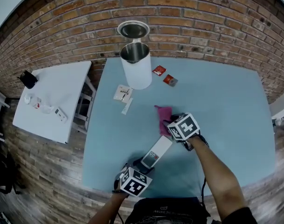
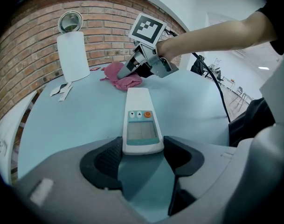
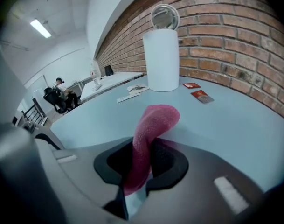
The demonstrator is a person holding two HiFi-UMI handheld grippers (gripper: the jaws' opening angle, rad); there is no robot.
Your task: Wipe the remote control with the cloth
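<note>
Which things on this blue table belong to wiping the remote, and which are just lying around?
In use: remote control, gripped by the left tool; pink cloth, clamped in the right tool.
Lying about: white canister, red packets, paper slips.

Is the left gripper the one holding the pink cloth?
No, the pink cloth is pinched in the right gripper, while the left gripper clamps the remote control.

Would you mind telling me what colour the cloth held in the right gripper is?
The cloth is pink, clearest in the right gripper view.
</note>
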